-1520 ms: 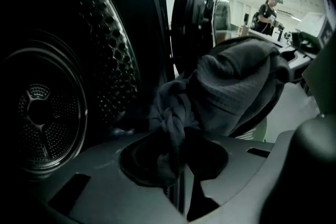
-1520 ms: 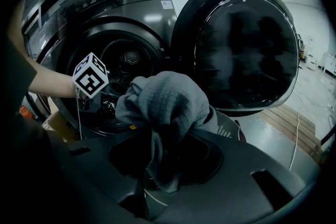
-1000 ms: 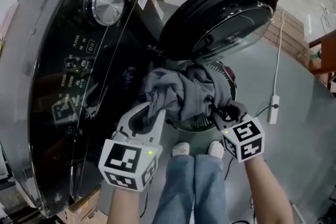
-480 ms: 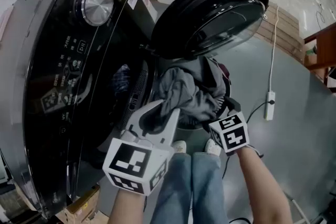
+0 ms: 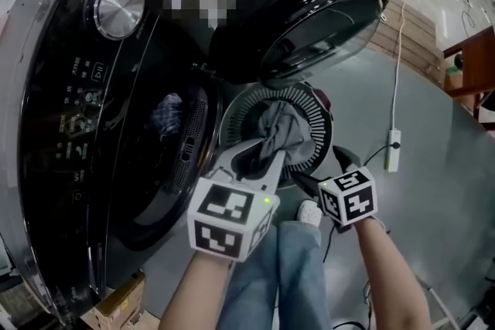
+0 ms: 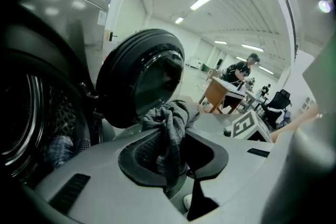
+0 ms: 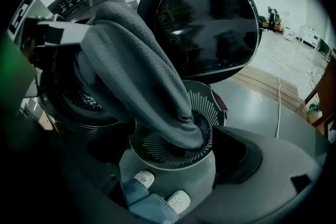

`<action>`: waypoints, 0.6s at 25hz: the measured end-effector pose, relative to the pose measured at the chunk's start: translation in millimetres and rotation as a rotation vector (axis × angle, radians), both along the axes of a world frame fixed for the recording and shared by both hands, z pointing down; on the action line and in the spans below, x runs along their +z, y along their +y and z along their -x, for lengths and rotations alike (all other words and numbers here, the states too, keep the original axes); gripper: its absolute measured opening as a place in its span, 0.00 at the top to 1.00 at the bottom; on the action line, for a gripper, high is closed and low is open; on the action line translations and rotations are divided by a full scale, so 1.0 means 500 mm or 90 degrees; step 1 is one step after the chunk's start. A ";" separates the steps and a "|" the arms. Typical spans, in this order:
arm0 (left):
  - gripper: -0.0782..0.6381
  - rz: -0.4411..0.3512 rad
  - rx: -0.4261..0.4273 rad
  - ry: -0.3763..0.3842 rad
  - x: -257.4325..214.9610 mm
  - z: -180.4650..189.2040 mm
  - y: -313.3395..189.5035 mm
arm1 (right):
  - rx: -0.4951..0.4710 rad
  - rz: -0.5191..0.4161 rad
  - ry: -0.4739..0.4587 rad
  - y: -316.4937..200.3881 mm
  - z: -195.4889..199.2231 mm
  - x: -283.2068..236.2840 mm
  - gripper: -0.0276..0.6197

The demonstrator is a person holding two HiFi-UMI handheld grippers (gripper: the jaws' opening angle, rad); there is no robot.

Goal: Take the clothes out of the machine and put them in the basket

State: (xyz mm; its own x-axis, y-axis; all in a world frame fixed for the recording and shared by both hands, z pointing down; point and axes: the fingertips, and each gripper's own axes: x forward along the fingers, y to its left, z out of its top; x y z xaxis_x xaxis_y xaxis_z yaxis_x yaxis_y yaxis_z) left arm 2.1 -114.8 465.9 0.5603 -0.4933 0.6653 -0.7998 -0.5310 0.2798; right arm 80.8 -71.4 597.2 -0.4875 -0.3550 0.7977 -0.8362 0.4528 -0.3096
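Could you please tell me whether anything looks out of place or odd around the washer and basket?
Nothing damaged or spilled. The grey garment is only half in: its lower end lies in the basket, its top is pinched in the left gripper. A plaid cloth lies in the drum.

Grey garment (image 5: 282, 134), black machine door (image 5: 325, 8)

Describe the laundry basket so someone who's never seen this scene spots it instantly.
Find the black front-loading washing machine with its round door swung open. On the floor just beneath that door stands the basket: a round tub whose rim is cut with fine radial slots, with a grey garment draped into it.
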 end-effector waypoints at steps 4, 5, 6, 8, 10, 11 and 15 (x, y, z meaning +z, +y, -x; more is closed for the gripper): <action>0.73 0.047 0.020 -0.018 0.060 -0.011 0.002 | 0.005 0.001 -0.002 0.004 -0.012 0.001 0.21; 0.64 0.064 0.024 -0.019 0.073 -0.014 0.006 | 0.009 0.002 -0.004 0.004 -0.014 0.002 0.21; 0.52 0.076 0.025 -0.022 0.084 -0.015 0.008 | 0.013 0.002 -0.007 0.004 -0.015 0.003 0.21; 0.36 0.089 0.018 -0.034 0.101 -0.013 0.010 | 0.017 0.002 -0.010 0.004 -0.016 0.005 0.21; 0.33 0.092 0.023 -0.059 0.118 -0.006 0.016 | 0.021 0.002 -0.012 0.004 -0.015 0.009 0.21; 0.33 0.090 0.029 -0.075 0.126 -0.001 0.019 | 0.023 0.002 -0.013 0.003 -0.013 0.010 0.21; 0.33 0.084 0.037 -0.124 0.154 0.021 0.029 | 0.027 -0.002 -0.014 -0.002 -0.007 0.011 0.21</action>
State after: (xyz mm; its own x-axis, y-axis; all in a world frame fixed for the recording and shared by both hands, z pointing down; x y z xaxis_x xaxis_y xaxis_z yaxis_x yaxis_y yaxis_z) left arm -8.7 -100.5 542.9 0.4404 -0.3659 0.8199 -0.8144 -0.5471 0.1933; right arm 84.4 -72.6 602.7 -0.4891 -0.3781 0.7860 -0.8476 0.4184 -0.3262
